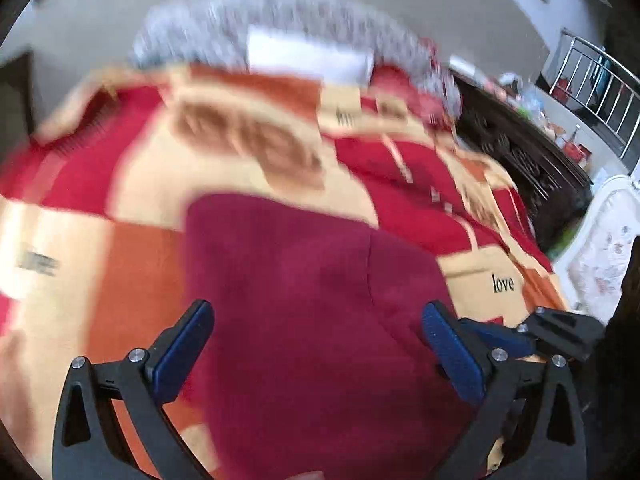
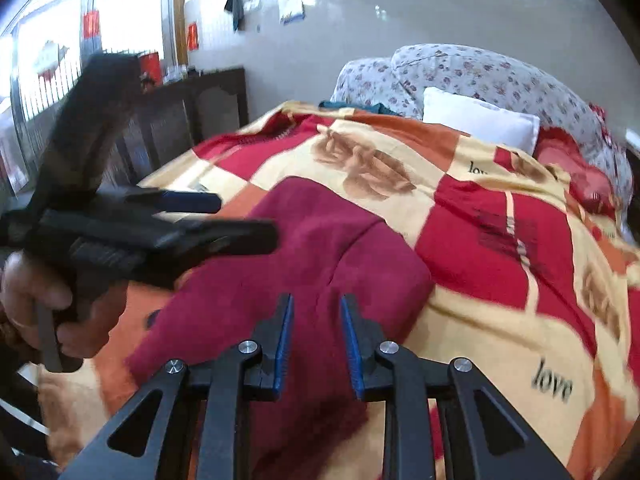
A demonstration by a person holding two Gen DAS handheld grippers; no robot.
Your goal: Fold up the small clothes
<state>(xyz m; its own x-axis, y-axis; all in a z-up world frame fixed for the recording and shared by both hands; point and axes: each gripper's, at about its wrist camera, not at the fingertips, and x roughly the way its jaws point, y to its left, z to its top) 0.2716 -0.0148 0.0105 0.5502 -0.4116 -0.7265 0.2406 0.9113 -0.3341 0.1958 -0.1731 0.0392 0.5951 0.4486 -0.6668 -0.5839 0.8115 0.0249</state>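
A dark red garment (image 2: 320,248) lies folded on the bed (image 2: 500,320); left gripper (image 1: 318,354) spread wide, right gripper (image 2: 317,340) parted, both empty.

garment: a small dark red piece of fleecy clothing (image 1: 312,304) (image 2: 304,264)
state: lies folded over, with one seam or fold line running down it
pose: spread mostly flat, edges rounded
place: on the bed's patchwork blanket (image 1: 240,152) (image 2: 500,320), near its front edge
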